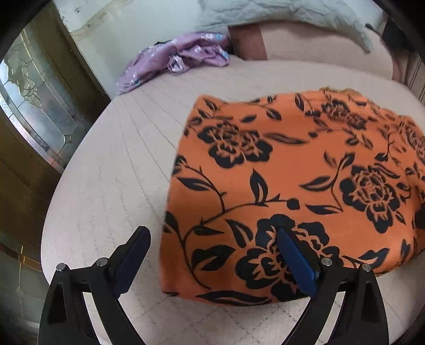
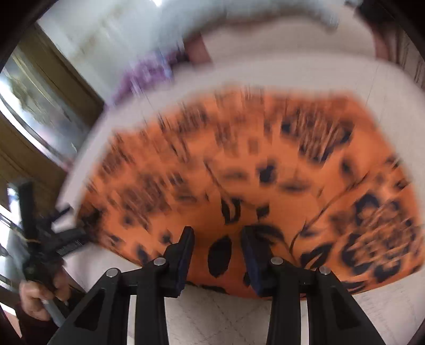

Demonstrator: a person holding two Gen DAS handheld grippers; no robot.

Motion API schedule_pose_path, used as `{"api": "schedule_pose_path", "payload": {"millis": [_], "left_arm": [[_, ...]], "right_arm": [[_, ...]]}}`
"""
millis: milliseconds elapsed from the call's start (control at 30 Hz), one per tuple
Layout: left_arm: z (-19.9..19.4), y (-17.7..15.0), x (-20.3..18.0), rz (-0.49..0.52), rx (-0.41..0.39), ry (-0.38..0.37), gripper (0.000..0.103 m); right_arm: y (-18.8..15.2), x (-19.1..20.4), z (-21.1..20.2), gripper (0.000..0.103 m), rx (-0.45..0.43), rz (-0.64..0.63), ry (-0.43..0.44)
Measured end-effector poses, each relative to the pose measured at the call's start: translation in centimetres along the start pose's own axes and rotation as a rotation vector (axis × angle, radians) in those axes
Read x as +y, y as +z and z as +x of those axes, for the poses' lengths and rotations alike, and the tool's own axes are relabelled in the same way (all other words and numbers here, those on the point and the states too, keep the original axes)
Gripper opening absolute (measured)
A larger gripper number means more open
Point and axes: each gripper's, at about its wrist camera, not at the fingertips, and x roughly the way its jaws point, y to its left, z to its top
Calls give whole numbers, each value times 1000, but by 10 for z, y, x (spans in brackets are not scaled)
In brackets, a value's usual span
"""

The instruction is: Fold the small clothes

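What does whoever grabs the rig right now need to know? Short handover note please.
Left gripper: jaws wide open, empty, straddling the near left corner of the orange floral cloth.
Right gripper: jaws part open over the cloth's near edge, nothing visibly pinched; that view is motion-blurred.
Cloth lies flat on the bed, apparently already folded at least once, though layers are hard to count.
A purple garment sits crumpled at the far side near the pillow, unfolded.
Left: finish the orange cloth, then fold the purple one.
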Motion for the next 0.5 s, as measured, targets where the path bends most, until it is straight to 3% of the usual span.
{"api": "schedule_pose_path", "payload": {"millis": [133,500], "left_arm": [[-6,-2,-3,11,-25,0,97],[0,1,-1,-7,-37,-3,97]], "right_arm": [[3,5,-3,49,-14,-14,6],[2,6,-1,52,-13,-24,15]]}}
